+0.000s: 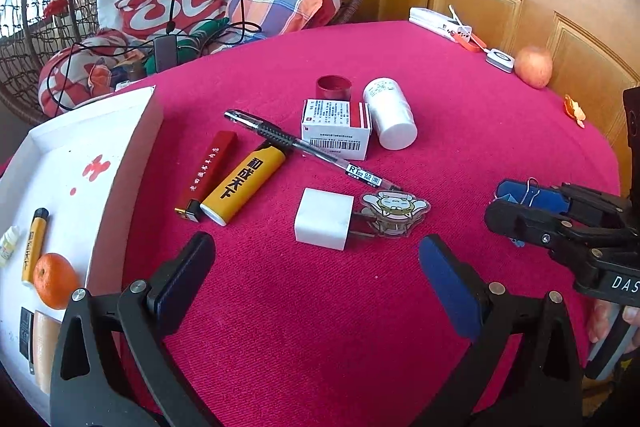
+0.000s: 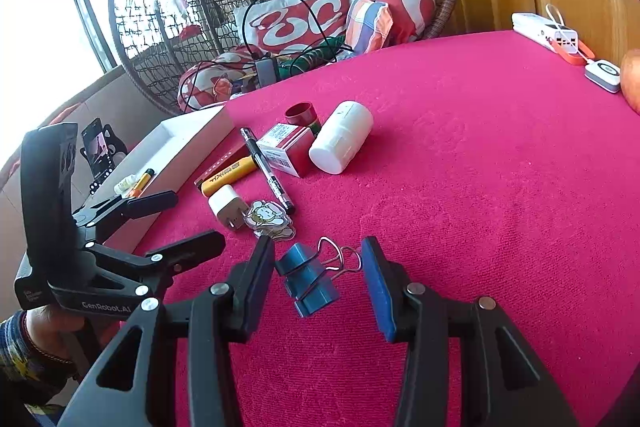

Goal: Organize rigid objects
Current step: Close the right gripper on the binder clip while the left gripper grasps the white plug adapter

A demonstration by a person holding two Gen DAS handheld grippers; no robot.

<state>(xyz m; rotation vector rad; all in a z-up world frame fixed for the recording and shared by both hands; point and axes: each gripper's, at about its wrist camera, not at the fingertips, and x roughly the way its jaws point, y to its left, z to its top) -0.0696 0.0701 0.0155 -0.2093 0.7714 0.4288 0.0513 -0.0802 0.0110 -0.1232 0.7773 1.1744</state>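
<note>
Left-wrist view first. Left gripper (image 1: 316, 263) hangs low over the bench (image 1: 460, 131), which is covered in a magenta ribbed cloth; jaws spread wide, nothing between them. Just ahead of the fingertips lies a white cube-shaped plug charger (image 1: 324, 219), its prongs touching a flat clear cartoon charm (image 1: 394, 211). Beyond these a yellow plastic lighter (image 1: 244, 185) lies beside a dark red slim lighter (image 1: 206, 175). A black gel pen (image 1: 304, 147) lies slantwise across the yellow lighter's far end and in front of a small white-and-red carton (image 1: 336, 127). A white pill bottle (image 1: 390, 113) lies on its side just beside the carton, with a red round cap (image 1: 333, 87) behind it. At the left edge, a white shallow cardboard tray (image 1: 80, 163) holds an orange tangerine (image 1: 54, 281) and another yellow lighter (image 1: 34, 247). At far right the right gripper (image 1: 508, 207) shows, with a blue binder clip (image 1: 532, 197) at its tips.

Right-wrist view. Right gripper (image 2: 318, 279) has its jaws partly open. The blue binder clip (image 2: 308, 283) lies on the cloth between them; the left pad looks to be touching the clip's body, while the right pad stands just beside the wire handles. Whether the clip is truly pinched I cannot tell. The left gripper (image 2: 176, 223), held by a hand (image 2: 44, 327), sits at the left, near the tray's (image 2: 200, 135) side.
</note>
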